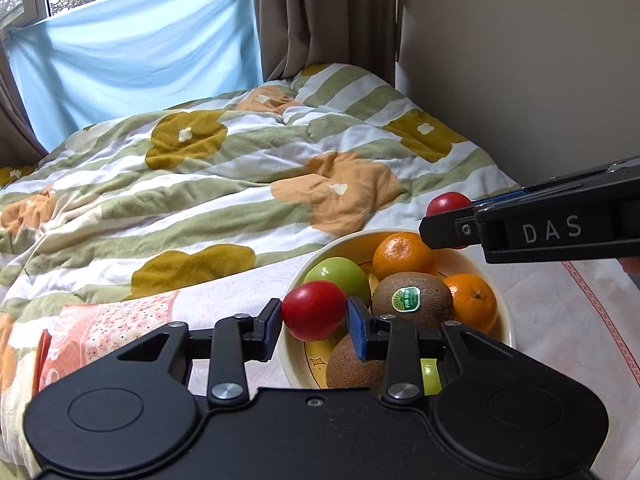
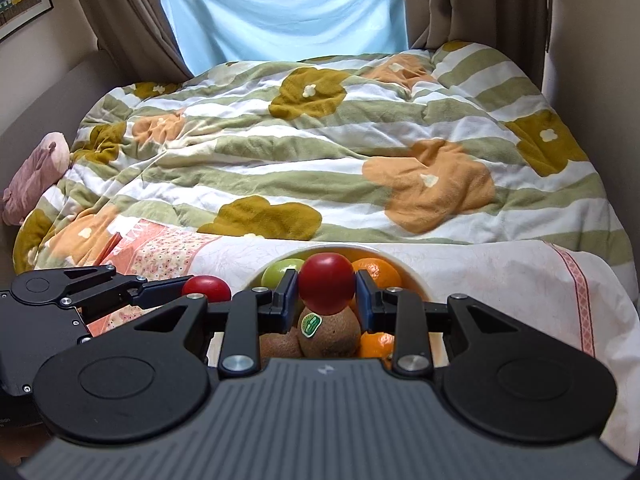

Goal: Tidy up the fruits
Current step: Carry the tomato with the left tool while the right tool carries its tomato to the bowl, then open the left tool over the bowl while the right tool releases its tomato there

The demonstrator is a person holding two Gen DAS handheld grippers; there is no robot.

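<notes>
A cream bowl (image 1: 505,322) on the bed holds a green apple (image 1: 340,274), two oranges (image 1: 402,254), and two kiwis (image 1: 412,298), one with a green sticker. My left gripper (image 1: 314,316) is shut on a red fruit (image 1: 314,310) just above the bowl's left rim. My right gripper (image 2: 326,290) is shut on a second red fruit (image 2: 327,283) over the bowl's middle, above the stickered kiwi (image 2: 330,332). In the left wrist view the right gripper (image 1: 440,226) enters from the right with its red fruit (image 1: 448,202). In the right wrist view the left gripper's red fruit (image 2: 207,288) shows at left.
The bowl (image 2: 414,280) sits on a pale sheet (image 1: 560,320) at the bed's near edge. A rumpled striped floral quilt (image 1: 200,184) covers the bed behind. A pink floral bag (image 1: 100,332) lies left of the bowl. A wall (image 1: 520,60) stands at right, curtains (image 1: 320,12) behind.
</notes>
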